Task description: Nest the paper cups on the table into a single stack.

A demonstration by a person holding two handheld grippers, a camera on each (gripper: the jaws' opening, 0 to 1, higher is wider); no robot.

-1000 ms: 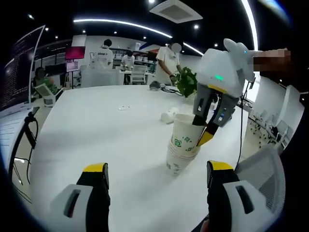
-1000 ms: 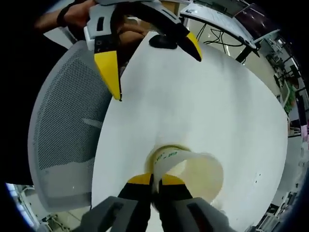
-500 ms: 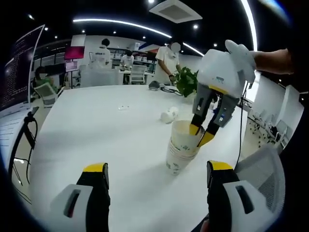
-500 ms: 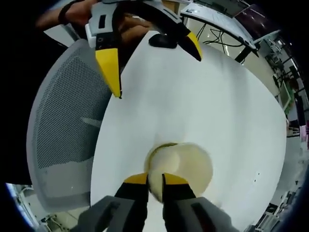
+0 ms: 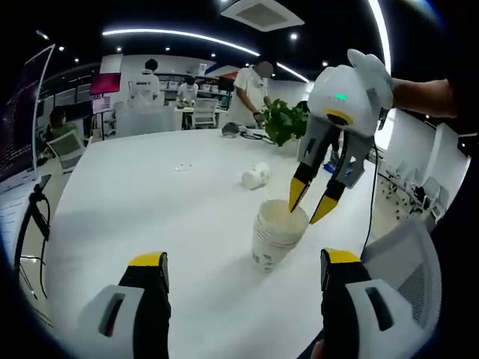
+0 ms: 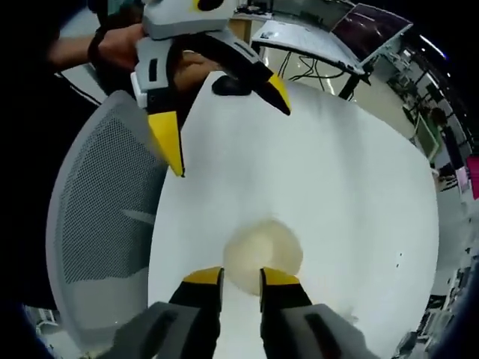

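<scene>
One stack of paper cups (image 5: 275, 233) stands upright on the white table (image 5: 150, 202), rims layered one over another; the exact count of cups in it is hard to read. Green print marks the cup sides, too small to make out. One more paper cup (image 5: 255, 176) lies on its side at about 11 o'clock from the stack, well apart from it.

The right gripper (image 5: 314, 200) hangs over the stack, yellow-tipped jaws parted and empty, their tips just above the top rim at about 1 o'clock, clear of the cup. From the right gripper view the stack (image 6: 262, 250) sits straight below, just beyond the spread jaws.

The left gripper (image 5: 243, 271) is released wide, nothing between its jaws, the stack lying ahead at 12 o'clock, untouched. In the right gripper view it (image 6: 224, 127) comes in at 12 o'clock, a hand (image 6: 120, 46) behind it.

One mesh office chair (image 6: 101, 224) sits beside the table edge. One potted plant (image 5: 283, 121) stands at the far side, with several people beyond.
</scene>
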